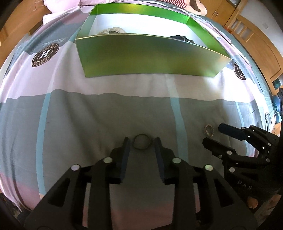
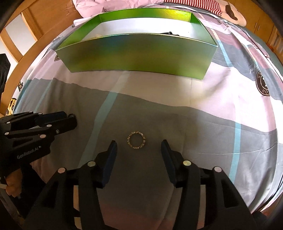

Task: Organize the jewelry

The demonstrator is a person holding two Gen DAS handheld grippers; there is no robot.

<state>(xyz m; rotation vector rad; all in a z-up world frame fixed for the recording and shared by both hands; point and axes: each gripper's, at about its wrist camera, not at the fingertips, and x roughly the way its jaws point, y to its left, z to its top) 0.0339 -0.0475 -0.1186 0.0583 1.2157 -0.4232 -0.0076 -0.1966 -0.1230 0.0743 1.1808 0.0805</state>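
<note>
On the grey part of the bedspread a thin dark ring [image 1: 142, 144] lies flat between the tips of my left gripper [image 1: 142, 141]. The gripper is open, with a small gap on each side of the ring. To its right, a small beaded bracelet [image 2: 136, 140] lies just ahead of my right gripper [image 2: 139, 143], which is open and not touching it. The left wrist view also shows that bracelet [image 1: 209, 130] at the right gripper's [image 1: 212, 134] tips. A green open box [image 1: 148, 58] stands farther back, with a pale beaded piece [image 1: 113, 30] and a dark piece [image 1: 180, 38] inside.
The bedspread [image 2: 194, 99] has pink, grey and light-blue bands and round brown logos [image 1: 43, 55]. Wooden cabinets [image 1: 253, 35] flank the bed, and a plush toy [image 2: 231, 14] lies behind the box [image 2: 138, 54]. A hand [image 2: 12, 185] holds the left gripper [image 2: 70, 117].
</note>
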